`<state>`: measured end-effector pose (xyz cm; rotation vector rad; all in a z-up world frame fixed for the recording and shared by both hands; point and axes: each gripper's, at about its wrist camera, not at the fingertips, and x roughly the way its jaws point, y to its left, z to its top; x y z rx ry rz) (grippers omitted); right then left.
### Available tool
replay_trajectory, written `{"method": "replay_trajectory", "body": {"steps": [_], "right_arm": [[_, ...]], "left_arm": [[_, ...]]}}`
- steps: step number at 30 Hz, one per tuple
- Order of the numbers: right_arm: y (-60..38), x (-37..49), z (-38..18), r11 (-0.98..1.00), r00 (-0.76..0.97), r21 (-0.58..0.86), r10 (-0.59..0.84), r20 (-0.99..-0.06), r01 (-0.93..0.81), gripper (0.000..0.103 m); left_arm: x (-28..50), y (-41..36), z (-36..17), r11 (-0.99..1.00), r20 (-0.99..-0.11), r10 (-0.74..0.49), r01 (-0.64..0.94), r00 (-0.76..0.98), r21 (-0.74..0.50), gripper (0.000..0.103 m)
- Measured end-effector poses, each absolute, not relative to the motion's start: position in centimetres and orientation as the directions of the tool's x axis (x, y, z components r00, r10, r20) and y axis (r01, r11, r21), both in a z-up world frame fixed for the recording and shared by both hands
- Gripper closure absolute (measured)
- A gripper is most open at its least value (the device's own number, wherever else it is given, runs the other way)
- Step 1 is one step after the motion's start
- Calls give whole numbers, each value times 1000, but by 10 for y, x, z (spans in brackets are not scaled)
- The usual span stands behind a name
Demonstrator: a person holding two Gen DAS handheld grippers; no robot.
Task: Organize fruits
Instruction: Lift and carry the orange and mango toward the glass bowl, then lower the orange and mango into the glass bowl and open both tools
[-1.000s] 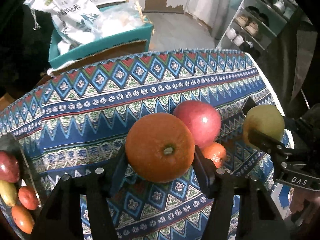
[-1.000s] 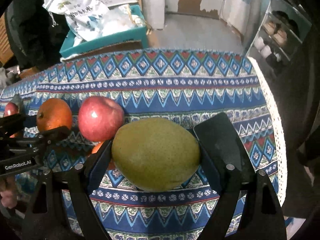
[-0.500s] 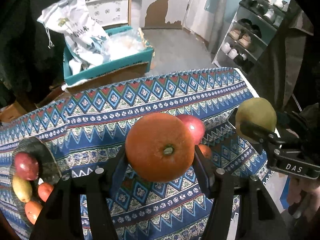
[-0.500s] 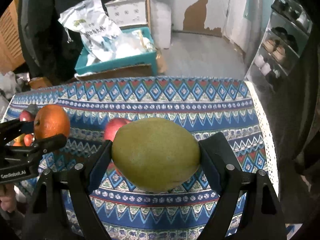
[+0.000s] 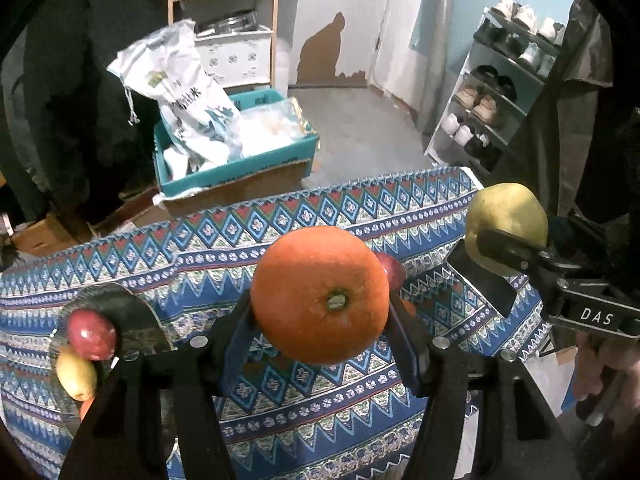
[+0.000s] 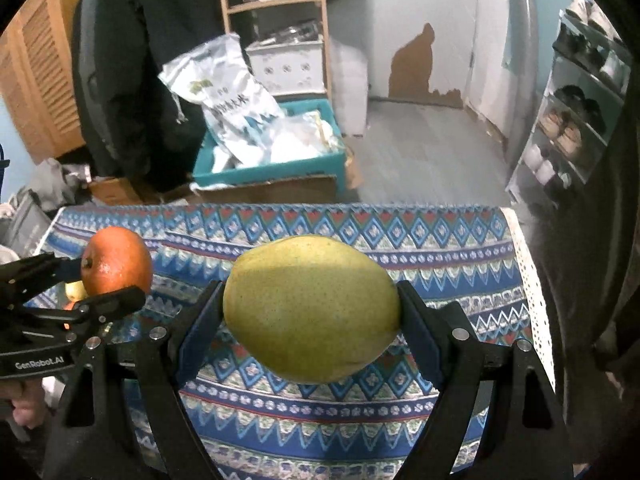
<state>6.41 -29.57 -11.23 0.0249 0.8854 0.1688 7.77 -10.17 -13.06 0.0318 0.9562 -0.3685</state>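
Observation:
My left gripper (image 5: 322, 312) is shut on an orange (image 5: 320, 294) and holds it well above the patterned tablecloth (image 5: 280, 400). My right gripper (image 6: 312, 312) is shut on a yellow-green pear (image 6: 312, 308), also lifted above the cloth. From the left wrist, the pear (image 5: 506, 216) shows at the right; from the right wrist, the orange (image 6: 116, 260) shows at the left. A dark plate (image 5: 132, 320) at the left of the cloth holds a red fruit (image 5: 91, 334), a yellow fruit (image 5: 76, 376) and more. A red apple (image 5: 390, 270) lies on the cloth, mostly hidden behind the orange.
Beyond the table's far edge stands a teal box (image 5: 236, 168) with white bags (image 5: 180, 84) on the floor. A shoe rack (image 5: 508, 92) stands at the right, a wooden shelf (image 6: 276, 8) at the back. A dark coat (image 6: 132, 60) hangs at the left.
Both grippers have risen with their fruits, so the table looks smaller and lower. More of the room, the plate and the floor have come into view.

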Motion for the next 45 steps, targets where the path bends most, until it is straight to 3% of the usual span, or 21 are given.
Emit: {"method": "replay_trajectory", "body": {"steps": [20, 45], "right_arm": [[-239, 64, -71, 959, 653, 120, 263, -710, -256, 20], [-117, 106, -86, 882, 523, 205, 424, -739, -425, 20]], "left_arm": [[60, -52, -99, 952, -763, -283, 265, 582, -151, 40], [53, 53, -133, 981, -803, -187, 75, 565, -176, 40]]}}
